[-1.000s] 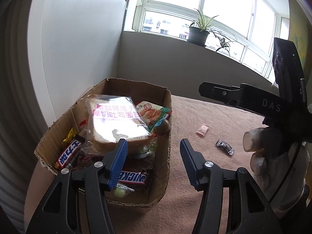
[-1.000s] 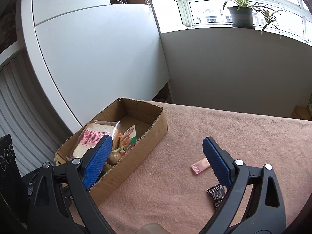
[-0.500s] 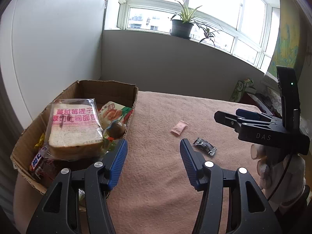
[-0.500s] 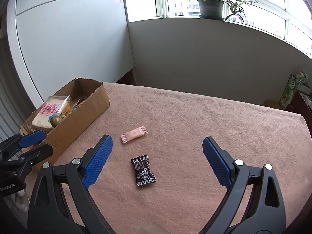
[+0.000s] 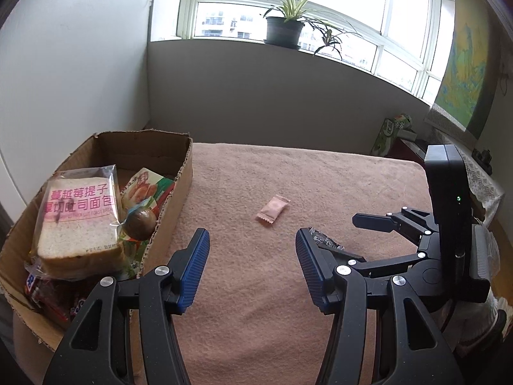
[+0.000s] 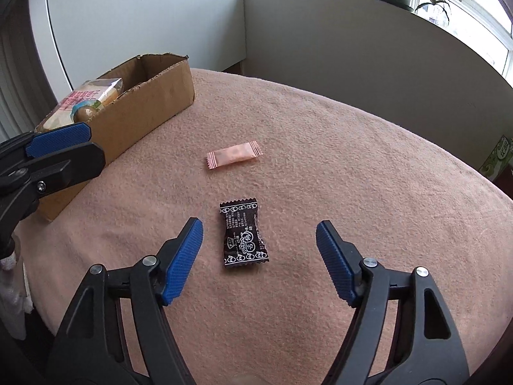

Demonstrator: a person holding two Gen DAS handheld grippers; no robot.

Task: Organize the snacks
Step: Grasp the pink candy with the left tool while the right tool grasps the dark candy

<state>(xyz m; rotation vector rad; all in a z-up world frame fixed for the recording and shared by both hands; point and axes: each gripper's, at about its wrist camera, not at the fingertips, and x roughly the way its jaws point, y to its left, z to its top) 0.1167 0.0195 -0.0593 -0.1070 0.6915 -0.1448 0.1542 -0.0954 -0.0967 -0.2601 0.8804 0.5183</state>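
The right tongs (image 6: pixel 258 256) are held open low over the worktop (image 6: pixel 352 160), and their jaws have just been closing in; the black candy wrapper (image 6: pixel 244 235) lies flat between them, nearer the left pad, with neither pad touching it yet. The left tongs (image 5: pixel 253 266) are seen part open and empty, poised over bare cloth just right of the cardboard box (image 5: pixel 179 192). The pink candy wrapper (image 6: pixel 233 155) lies loose farther off, between the black one and the box.

Several risks can be judged from here. Because the black wrapper sits off-centre, it may be pushed sideways by the left pad before the right pad arrives, so that it is skidded or turned rather than pinched. It is thin and flat, so the pads may be closed above it, or a fold of the fuzzy cloth may be caught with it. A crimped end alone may be gripped, and the candy may then be dropped on the way to the box. The box is already crowded at its near end by the bread pack (image 5: pixel 78 215), so a piece released there may slide off and out. The two tongs are close together and could be knocked against each other.
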